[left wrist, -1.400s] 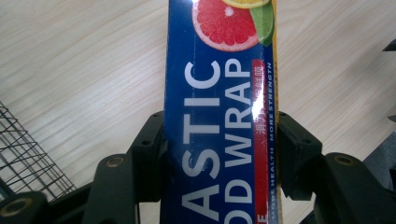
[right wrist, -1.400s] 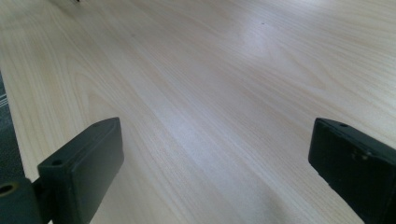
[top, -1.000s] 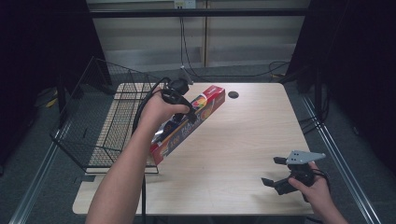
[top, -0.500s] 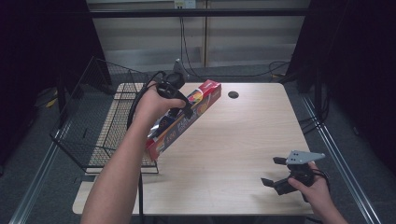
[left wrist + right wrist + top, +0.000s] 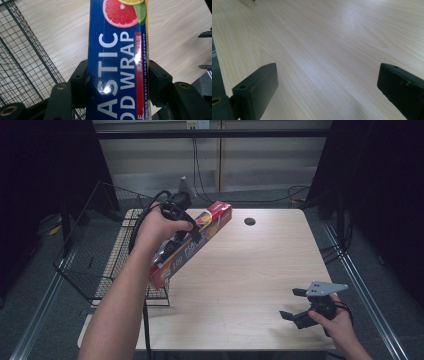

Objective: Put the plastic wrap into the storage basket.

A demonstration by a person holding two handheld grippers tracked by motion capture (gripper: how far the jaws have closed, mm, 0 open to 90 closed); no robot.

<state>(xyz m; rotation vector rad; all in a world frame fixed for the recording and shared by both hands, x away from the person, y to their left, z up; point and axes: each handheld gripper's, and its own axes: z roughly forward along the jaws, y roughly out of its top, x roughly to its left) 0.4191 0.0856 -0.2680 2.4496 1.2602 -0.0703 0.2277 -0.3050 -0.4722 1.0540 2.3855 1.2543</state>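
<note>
A long blue and red plastic food wrap box (image 5: pixel 212 222) hangs tilted above the left part of the wooden table (image 5: pixel 250 270), its lower end by the wire basket. My left gripper (image 5: pixel 187 231) is shut on its middle from above. In the left gripper view the box (image 5: pixel 117 50) runs between the two black pads (image 5: pixel 79 77), which press on its sides, with my left gripper (image 5: pixel 117 80) across it. My right gripper (image 5: pixel 289 303) rests open near the table's front right corner. The right gripper (image 5: pixel 327 85) has bare wood between its fingers (image 5: pixel 257 90).
A black wire basket (image 5: pixel 100 250) stands along the table's left edge, its mesh (image 5: pixel 22 62) close beside the box. A round cable hole (image 5: pixel 249 221) sits at the table's back. Cables hang behind the table.
My left hand has raised the box and carried it a little to the left, toward the basket. The right hand has kept still.
</note>
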